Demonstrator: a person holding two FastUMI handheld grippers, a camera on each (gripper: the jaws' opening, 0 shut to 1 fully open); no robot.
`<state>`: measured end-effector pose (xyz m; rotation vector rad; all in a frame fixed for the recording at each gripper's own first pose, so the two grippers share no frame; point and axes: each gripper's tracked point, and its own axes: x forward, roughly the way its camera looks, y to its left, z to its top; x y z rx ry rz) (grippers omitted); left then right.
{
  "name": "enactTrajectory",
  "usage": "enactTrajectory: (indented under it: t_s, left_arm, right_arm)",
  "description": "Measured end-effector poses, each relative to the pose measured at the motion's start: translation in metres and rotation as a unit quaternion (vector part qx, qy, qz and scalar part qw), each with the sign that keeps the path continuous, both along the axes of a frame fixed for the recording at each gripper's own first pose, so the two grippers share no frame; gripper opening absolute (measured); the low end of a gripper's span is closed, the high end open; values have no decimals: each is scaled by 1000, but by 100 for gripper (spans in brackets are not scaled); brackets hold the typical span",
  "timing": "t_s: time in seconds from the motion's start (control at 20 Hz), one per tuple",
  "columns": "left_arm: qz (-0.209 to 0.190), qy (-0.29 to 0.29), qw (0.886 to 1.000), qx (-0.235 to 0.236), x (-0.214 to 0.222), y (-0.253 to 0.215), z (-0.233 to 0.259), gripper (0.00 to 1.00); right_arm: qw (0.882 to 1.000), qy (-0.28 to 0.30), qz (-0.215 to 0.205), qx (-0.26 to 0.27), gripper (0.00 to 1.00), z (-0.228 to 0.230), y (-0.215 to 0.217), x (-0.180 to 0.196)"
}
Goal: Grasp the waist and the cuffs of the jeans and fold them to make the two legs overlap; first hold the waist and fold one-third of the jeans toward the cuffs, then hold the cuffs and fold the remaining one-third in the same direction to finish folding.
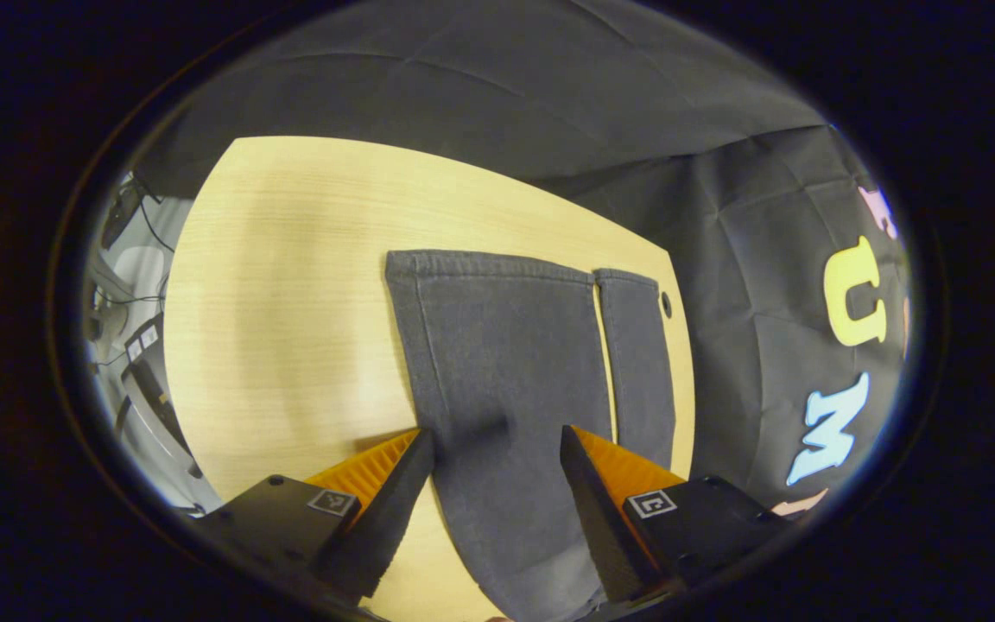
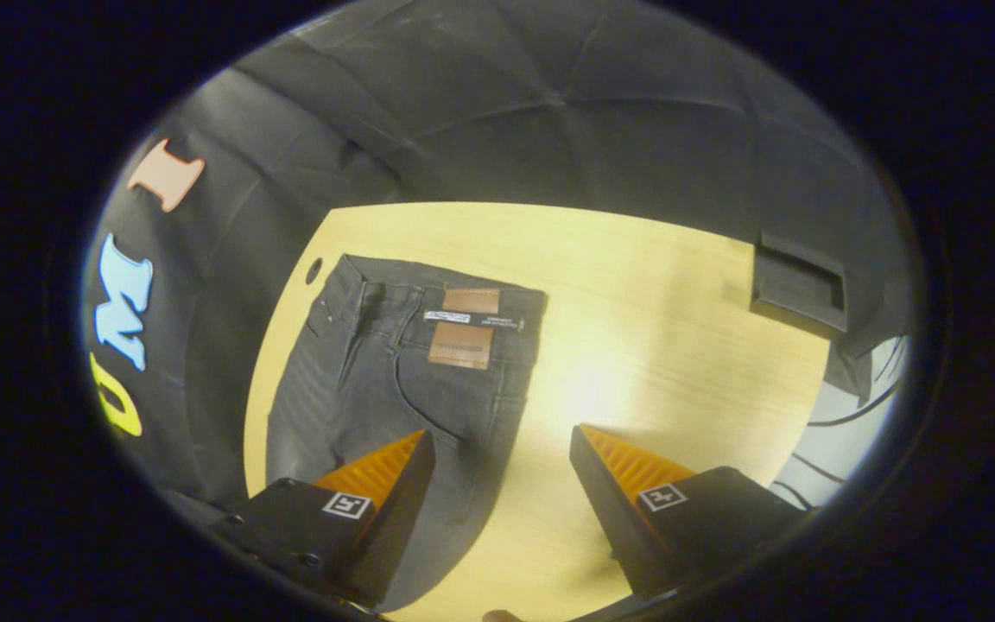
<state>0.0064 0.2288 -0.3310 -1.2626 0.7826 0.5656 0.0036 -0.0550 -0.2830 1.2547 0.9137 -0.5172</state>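
Jeans laid flat on surface; denim judged heavy, limp. Waist, cuffs recommended grasp points. Left tongs, right tongs spread, nothing gripped.

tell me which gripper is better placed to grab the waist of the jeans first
Right, I'd say. The right gripper hangs open over the jeans with the waist just ahead. The left gripper, also open, faces the cuffs, so it suits that end.

Dark grey jeans on a light yellow wood table.
The jeans have two brown patches at the waist.
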Motion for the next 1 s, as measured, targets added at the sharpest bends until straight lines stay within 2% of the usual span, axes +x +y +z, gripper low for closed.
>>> enactTrajectory:
  t_s: [0.2, 0.3, 0.35, 0.45, 0.55, 0.6, 0.65, 0.75, 0.8, 0.9, 1.0]
  left_arm:
    - [1, -7, 1000, -6, 6, -1, 0, 98]
    - [2, -14, 1000, -11, 9, -2, -1, 93]
    - [4, -19, 1000, -14, 10, -2, 0, 97]
    - [3, -28, 999, -19, 13, -4, 0, 96]
    - [5, -33, 999, -28, 16, -6, -2, 96]
    - [7, -33, 999, -34, 15, -7, -3, 94]
    - [11, -32, 999, -41, 14, -7, -6, 86]
    - [8, -24, 999, -44, 12, -10, -14, 58]
    - [3, -20, 999, -41, 11, -11, -18, 67]
    - [-5, -14, 999, -38, 7, -9, -22, 22]
    - [-14, -11, 999, -44, 7, -9, -24, 18]
  right_arm:
    - [999, -15, 30, 8, 91, 7, 25, 26]
    - [998, -2, 63, -29, 89, 3, 30, 32]
    - [996, 10, 77, -50, 87, -1, 31, 31]
    - [992, 22, 101, -75, 66, -5, 35, 34]
    - [990, 26, 110, -84, 56, -6, 35, 34]
    - [990, 22, 110, -84, 47, -6, 33, 35]
    - [991, 17, 109, -79, 38, -6, 32, 36]
    - [993, 3, 101, -63, 28, -5, 30, 35]
    - [995, -7, 91, -48, 20, -5, 29, 35]
    - [997, -27, 74, -13, 10, -6, 29, 35]
    - [997, -39, 64, 16, 6, -6, 29, 35]
